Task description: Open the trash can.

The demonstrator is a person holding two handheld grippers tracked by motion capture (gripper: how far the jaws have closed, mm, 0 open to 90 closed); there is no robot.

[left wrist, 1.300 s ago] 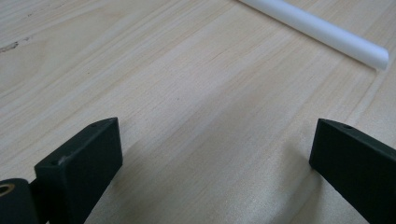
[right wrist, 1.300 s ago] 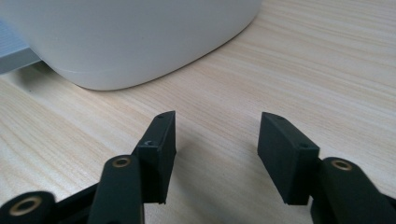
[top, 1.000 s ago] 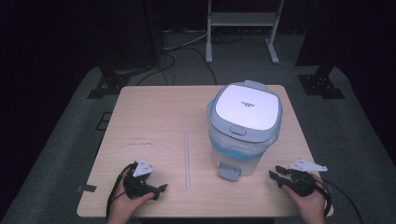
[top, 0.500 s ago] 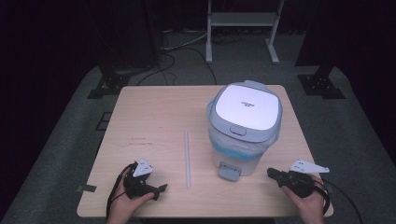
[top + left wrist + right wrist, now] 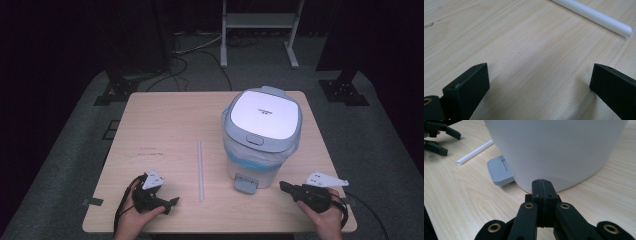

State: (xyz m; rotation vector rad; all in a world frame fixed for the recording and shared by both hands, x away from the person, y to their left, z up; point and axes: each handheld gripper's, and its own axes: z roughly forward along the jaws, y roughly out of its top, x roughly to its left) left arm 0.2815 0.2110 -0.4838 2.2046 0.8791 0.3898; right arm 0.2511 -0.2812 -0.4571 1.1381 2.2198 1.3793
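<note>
Both tongs low at the near edge, pedal bin between them and slightly farther.

My right gripper [image 5: 283,186] has just been closing and its jaws now meet with nothing between them; in the right gripper view they point at the bin's white wall [image 5: 554,150], just right of the grey foot pedal [image 5: 499,170]. My left gripper [image 5: 174,201] rests near the table's [image 5: 165,125] near left corner, jaws wide apart over bare wood. The pedal bin [image 5: 262,135] stands on the right half, lid shut. A white straw [image 5: 200,170] lies left of it, well apart from both grippers.
</note>
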